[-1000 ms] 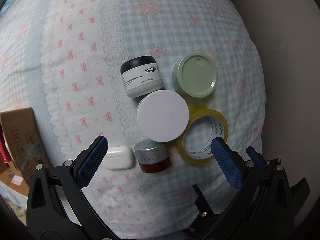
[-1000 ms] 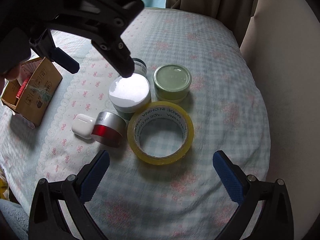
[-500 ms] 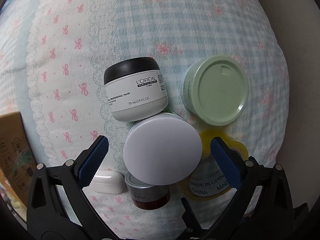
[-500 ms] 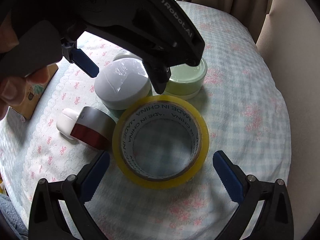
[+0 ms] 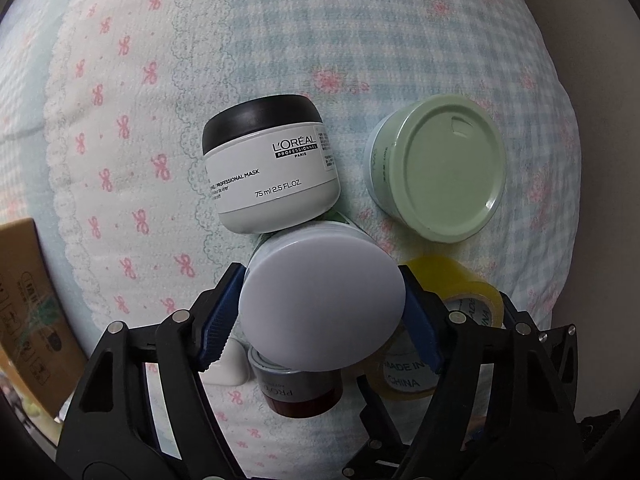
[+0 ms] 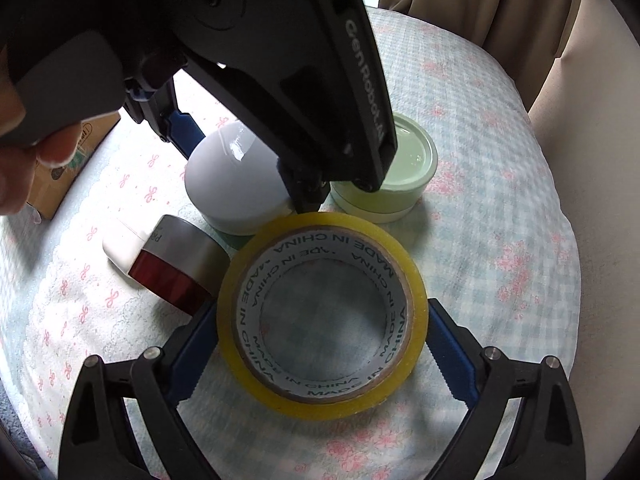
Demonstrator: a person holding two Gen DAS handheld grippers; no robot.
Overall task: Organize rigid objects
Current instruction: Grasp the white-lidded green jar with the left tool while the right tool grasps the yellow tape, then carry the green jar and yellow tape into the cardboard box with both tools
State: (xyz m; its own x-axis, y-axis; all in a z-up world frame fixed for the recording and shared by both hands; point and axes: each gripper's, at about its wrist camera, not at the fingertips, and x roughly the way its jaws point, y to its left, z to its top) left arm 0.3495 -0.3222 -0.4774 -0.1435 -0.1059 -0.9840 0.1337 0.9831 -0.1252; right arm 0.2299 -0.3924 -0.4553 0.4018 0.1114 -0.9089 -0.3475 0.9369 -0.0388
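Cluster on the bed [image 5: 360, 40]: wide-lidded jar [image 5: 320, 304] at centre, between the closing jaws of the left gripper [image 5: 320, 312], with the labelled mask jar [image 5: 272, 172] lying on its side just behind it and the lidded tub [image 5: 440, 172] behind to the right. Tape roll [image 6: 322, 316] lies flat before the tub and beside the wide-lidded jar, between the closing jaws of the right gripper [image 6: 320, 344]; a small jar [image 6: 176, 264] on its side lies left of the roll, an earbud case [image 6: 120, 248] just beyond it. Cardboard box [image 5: 28, 312] well left of the cluster.
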